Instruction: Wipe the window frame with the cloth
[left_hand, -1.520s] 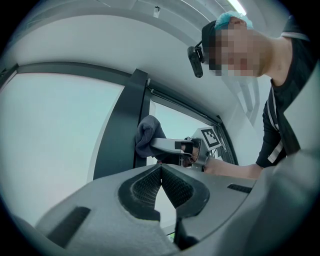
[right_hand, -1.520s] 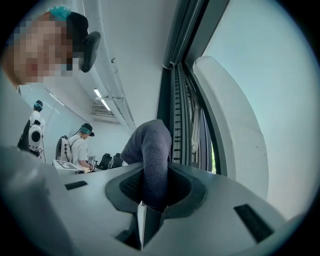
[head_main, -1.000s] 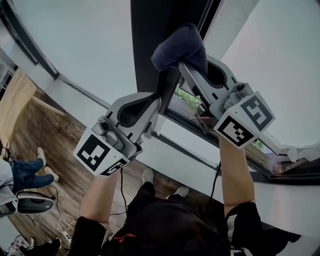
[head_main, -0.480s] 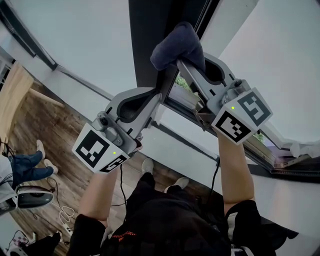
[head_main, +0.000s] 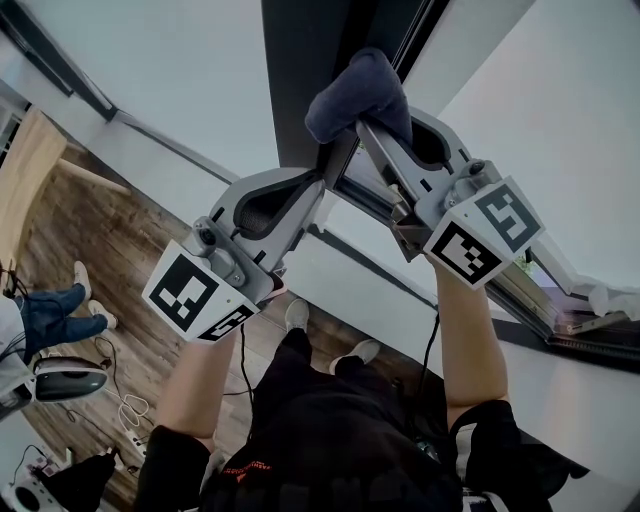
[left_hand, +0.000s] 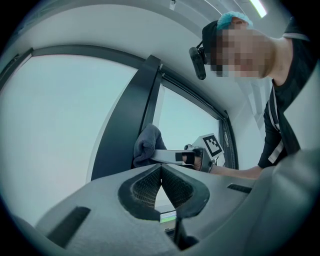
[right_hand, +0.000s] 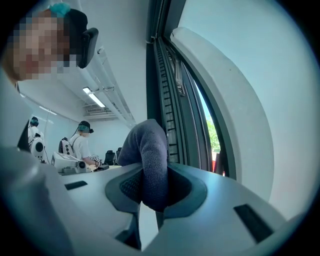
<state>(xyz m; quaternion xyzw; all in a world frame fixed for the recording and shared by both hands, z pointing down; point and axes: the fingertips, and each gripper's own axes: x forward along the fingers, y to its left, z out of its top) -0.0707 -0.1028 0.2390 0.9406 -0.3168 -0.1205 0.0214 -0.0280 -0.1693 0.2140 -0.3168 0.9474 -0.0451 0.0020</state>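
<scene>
Nearest to me, my left claw (left_hand: 161, 168) is clenched on nothing: in its own view the two pads meet tip to tip with nothing between them. It sits low and just beside the dark upright. I judge it is parked there to keep out of the wiping path, while staying near enough to steady things.

A little further out, my right claw (head_main: 368, 125) is clamped on the cloth (head_main: 355, 88), a dark blue-grey wad. One fold is pinched between the pads and the bulk bulges out past the tips. Held like that, soft fabric rather than the hard pads is presented to the surface.

The cloth appears to lie against the window frame (head_main: 300, 60), at the edge of the dark upright, right by the ribbed channel (right_hand: 167, 110) of the sash. I cannot confirm firm pressure from these views.

My reading is that the wipe is under way on the upright. The next stroke calls for running the wad along the frame with steady push. The cloth could snag in the ribs or work loose from the pinch.

Beyond the frame there is only the pale glass (head_main: 160, 70), and past the sash a sliver of greenery (right_hand: 212, 135).
</scene>
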